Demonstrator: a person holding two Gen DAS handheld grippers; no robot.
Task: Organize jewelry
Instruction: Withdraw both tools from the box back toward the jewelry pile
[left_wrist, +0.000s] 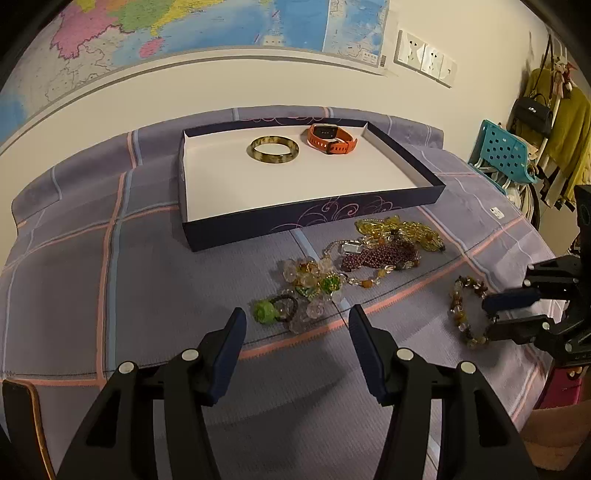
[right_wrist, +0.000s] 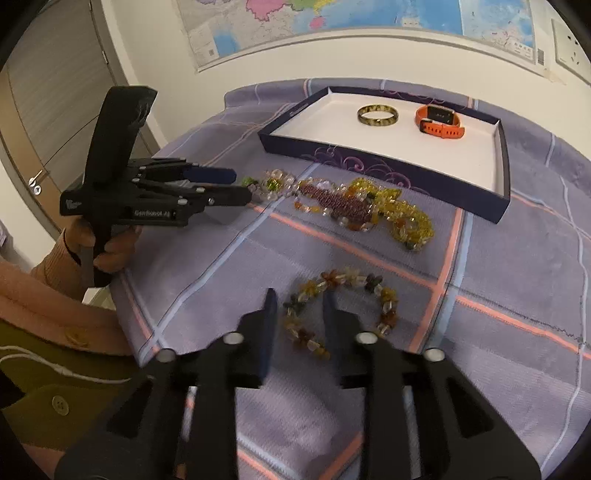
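Observation:
A dark blue tray (left_wrist: 314, 218) (right_wrist: 384, 162) with a white floor holds a green-brown bangle (left_wrist: 274, 149) (right_wrist: 377, 115) and an orange watch (left_wrist: 332, 139) (right_wrist: 439, 120). A pile of beaded jewelry (left_wrist: 369, 254) (right_wrist: 354, 203) lies on the cloth in front of the tray. A stone bead bracelet (left_wrist: 466, 310) (right_wrist: 343, 310) lies apart from it. My right gripper (right_wrist: 300, 295) (left_wrist: 491, 314) is open, its fingers astride the bracelet's near-left side. My left gripper (left_wrist: 297, 317) (right_wrist: 240, 186) is open and empty, hovering near a green bead hair tie (left_wrist: 275, 310).
The table carries a purple checked cloth (left_wrist: 110, 258) (right_wrist: 498, 332). A wall with a map stands behind it. A teal chair (left_wrist: 502, 151) and hanging clothes stand at the right. The person's arm (right_wrist: 55, 295) is at the left of the right wrist view.

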